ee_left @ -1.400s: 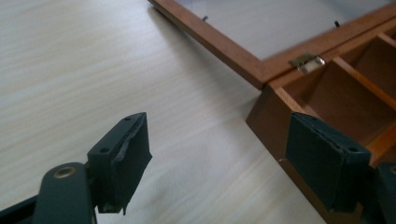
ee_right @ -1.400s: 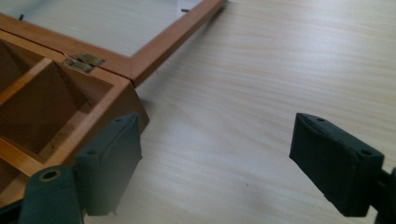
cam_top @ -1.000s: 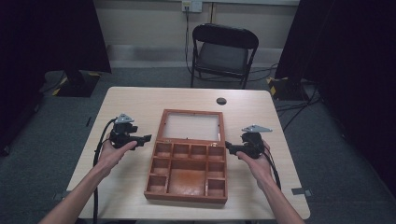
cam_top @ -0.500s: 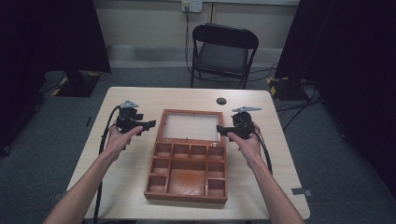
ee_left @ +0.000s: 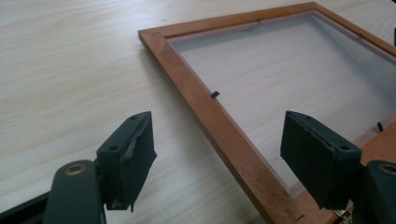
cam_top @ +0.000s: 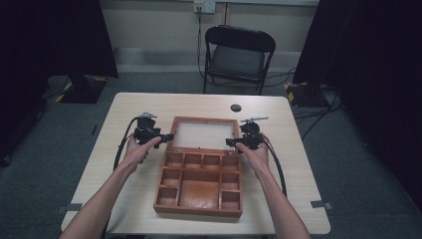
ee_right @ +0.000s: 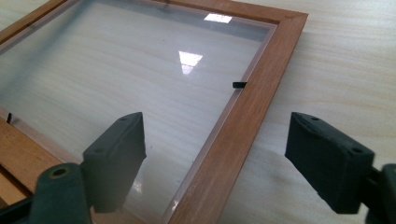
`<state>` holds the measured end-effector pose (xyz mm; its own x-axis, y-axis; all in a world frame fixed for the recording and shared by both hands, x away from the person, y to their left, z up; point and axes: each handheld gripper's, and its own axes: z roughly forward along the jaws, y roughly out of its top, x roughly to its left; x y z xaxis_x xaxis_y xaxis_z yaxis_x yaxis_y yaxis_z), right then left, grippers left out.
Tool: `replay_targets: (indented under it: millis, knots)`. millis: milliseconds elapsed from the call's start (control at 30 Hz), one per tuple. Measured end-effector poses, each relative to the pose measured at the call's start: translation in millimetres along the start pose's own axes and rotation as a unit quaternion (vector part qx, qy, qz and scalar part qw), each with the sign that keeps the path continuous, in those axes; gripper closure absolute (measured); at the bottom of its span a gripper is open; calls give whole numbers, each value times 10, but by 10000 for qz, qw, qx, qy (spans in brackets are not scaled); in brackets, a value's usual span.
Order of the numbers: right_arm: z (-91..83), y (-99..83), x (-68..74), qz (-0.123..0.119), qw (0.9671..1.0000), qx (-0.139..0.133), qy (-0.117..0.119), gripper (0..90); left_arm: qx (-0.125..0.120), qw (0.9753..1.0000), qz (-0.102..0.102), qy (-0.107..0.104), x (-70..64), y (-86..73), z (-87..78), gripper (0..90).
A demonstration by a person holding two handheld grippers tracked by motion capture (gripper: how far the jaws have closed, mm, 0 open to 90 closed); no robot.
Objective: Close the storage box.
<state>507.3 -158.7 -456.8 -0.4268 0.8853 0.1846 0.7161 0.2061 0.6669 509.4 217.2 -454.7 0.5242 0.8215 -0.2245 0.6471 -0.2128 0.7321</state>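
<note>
A wooden compartment box [cam_top: 199, 184] lies on the table with its glass-paned lid [cam_top: 203, 133] folded flat behind it. My left gripper [cam_top: 168, 136] is open at the lid's left frame rail [ee_left: 219, 121], which runs between its two jaws. On the opposite side my right gripper [cam_top: 230, 143] is open as well, its jaws straddling the lid's right frame rail [ee_right: 233, 135]. Neither gripper holds anything. The box's compartments look empty.
A small black round object [cam_top: 236, 107] rests on the pale wooden table [cam_top: 124, 189] behind the lid. A black folding chair [cam_top: 238, 55] stands beyond the far edge. Cables trail from both grippers along the table's sides.
Both grippers have moved forward from beside the box's compartments to the two sides of the lid, and now stand slightly inward with a frame rail between each pair of jaws.
</note>
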Motion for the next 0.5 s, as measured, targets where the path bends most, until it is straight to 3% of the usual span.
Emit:
replay_targets:
  millis: [167, 333, 500]
  knots:
    - [46, -31, 7, -9, 10000, 45, -39, 165, 165, 9998, 122, -17, -53, -15, 93, 244]
    - [79, -51, -44, 244, 9997, 39, 45, 132, 318, 9992, 231, -26, -124, -27, 171, 230]
    - [117, -66, -107, 459, 9988, 71, 179, 59, 318, 9995, 20, -50, -92, -45, 184, 193]
